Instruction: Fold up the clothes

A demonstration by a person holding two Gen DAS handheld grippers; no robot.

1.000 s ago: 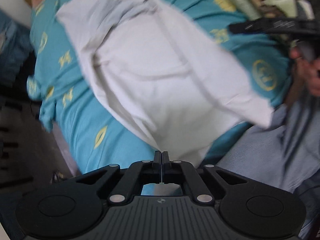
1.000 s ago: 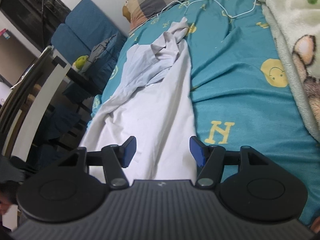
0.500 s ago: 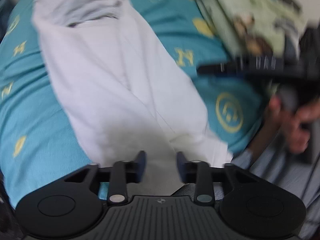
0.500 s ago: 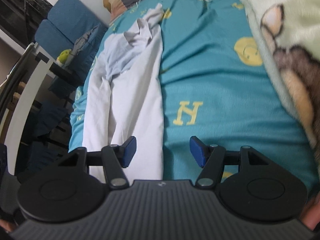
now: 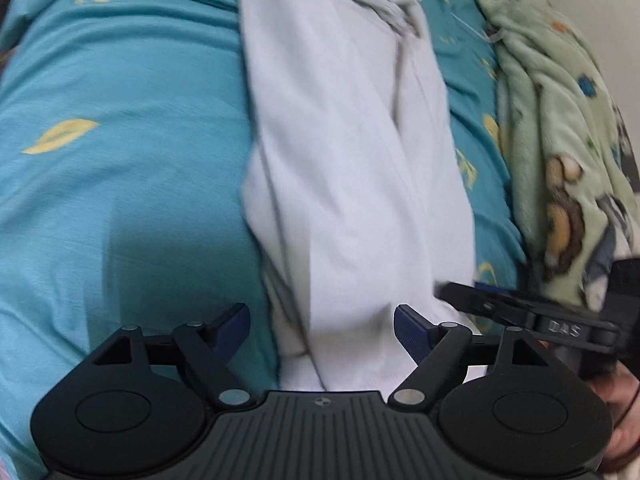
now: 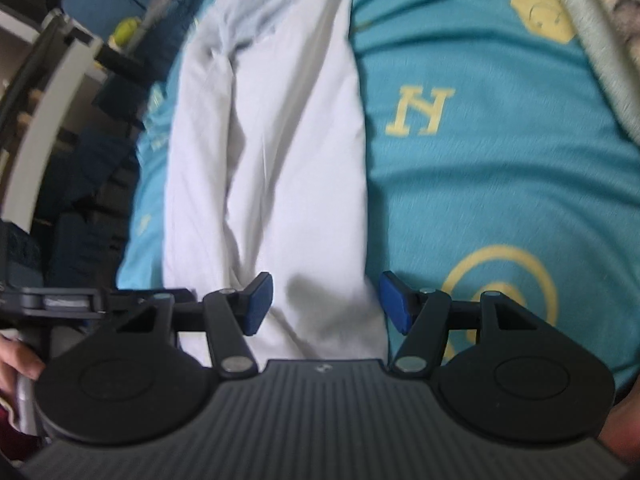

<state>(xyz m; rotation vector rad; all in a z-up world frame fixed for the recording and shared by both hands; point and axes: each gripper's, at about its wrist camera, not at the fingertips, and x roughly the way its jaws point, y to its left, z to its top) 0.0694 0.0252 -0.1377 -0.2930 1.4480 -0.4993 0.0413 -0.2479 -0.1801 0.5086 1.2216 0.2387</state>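
While both jaws stand open, the white garment (image 5: 352, 184) lies between them on the bed (image 5: 120, 168).
Left gripper (image 5: 322, 330) has just been opening; right gripper (image 6: 326, 302) apart; green blanket (image 5: 560, 152) at 2 o'clock.

A bed (image 5: 120, 168) is covered by a teal sheet (image 6: 500, 184) printed with yellow letters and smiley faces. A white garment (image 5: 352, 184) is laid lengthwise on the sheet as a long folded strip, running from 6 o'clock toward 12 o'clock in both wrist views, its far end bunched and creased. A pale green fleece blanket (image 5: 560, 152) with a cartoon print is heaped along the sheet at 3 o'clock of the garment, apart from it.
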